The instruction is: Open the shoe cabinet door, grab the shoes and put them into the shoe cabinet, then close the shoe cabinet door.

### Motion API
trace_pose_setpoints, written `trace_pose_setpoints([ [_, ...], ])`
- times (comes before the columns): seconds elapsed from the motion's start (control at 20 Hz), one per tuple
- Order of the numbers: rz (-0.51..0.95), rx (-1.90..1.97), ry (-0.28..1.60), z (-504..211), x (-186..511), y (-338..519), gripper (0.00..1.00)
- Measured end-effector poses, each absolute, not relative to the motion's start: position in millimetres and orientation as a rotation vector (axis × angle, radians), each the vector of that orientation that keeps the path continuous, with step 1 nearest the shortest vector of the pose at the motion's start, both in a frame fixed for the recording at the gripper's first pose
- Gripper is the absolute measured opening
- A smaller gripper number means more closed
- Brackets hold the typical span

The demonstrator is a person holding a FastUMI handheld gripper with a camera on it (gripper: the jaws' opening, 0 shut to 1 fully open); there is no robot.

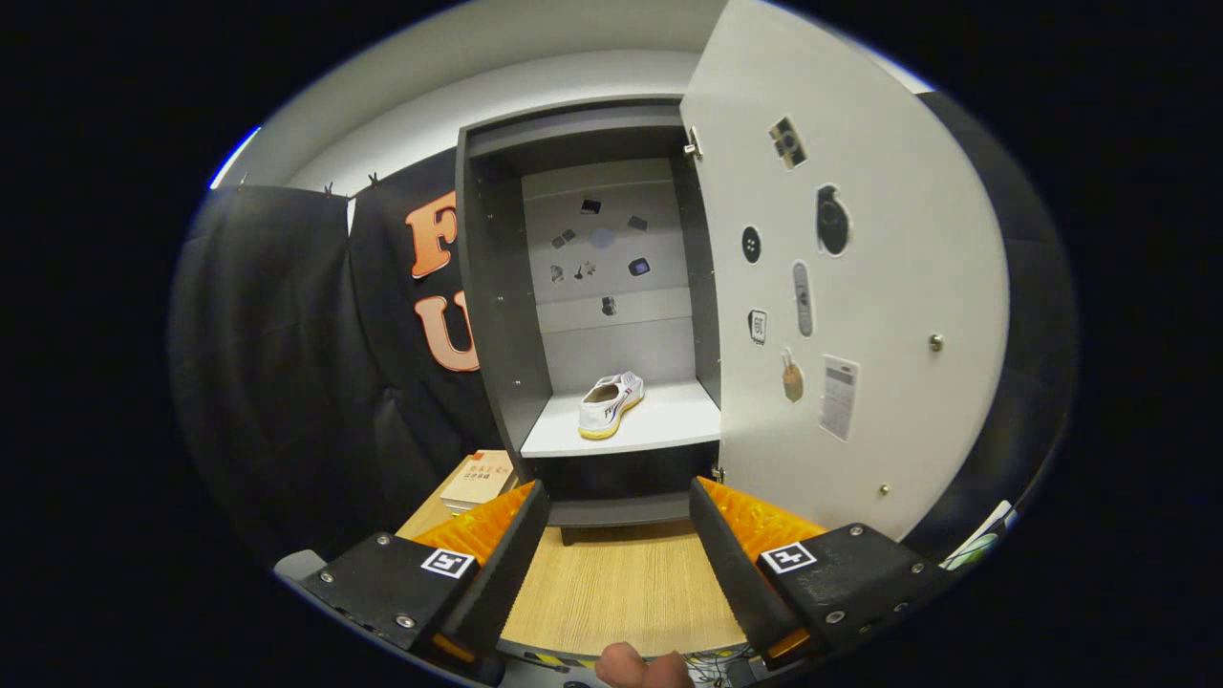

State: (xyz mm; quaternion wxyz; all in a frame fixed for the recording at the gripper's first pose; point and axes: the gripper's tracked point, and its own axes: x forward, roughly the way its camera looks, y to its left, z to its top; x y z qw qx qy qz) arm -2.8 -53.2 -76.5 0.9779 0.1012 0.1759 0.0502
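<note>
The grey shoe cabinet (497, 287) stands ahead of me on a wooden tabletop (611, 588). Its white door (860, 315) is swung open to the right, with stickers on its inner face. A white shoe (611, 404) with a yellow sole lies on the pale shelf (669, 425) inside, heel toward me. My gripper (619, 502) is open, well back from the cabinet, its fingers spread wide over the tabletop with nothing between them. The cabinet's lower front edge shows in the gap between the fingertips.
A small stack of books (481, 478) lies on the tabletop left of the cabinet, just beyond my left finger. Black cloth hangs behind and to the left. A person's fingertip (642, 666) shows below the gripper. The open door juts toward me on the right.
</note>
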Motion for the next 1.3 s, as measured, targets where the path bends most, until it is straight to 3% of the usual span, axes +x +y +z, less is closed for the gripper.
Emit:
trace_pose_setpoints([
  [0.25, 0.158, 0.237, 0.319, -65, -39, -111, 0.93],
  [0.75, 0.074, 0.245, 0.249, -60, -38, -237, 0.95],
  [1.3, 0.033, 0.188, 0.252, -69, -17, -252, 0.94],
])
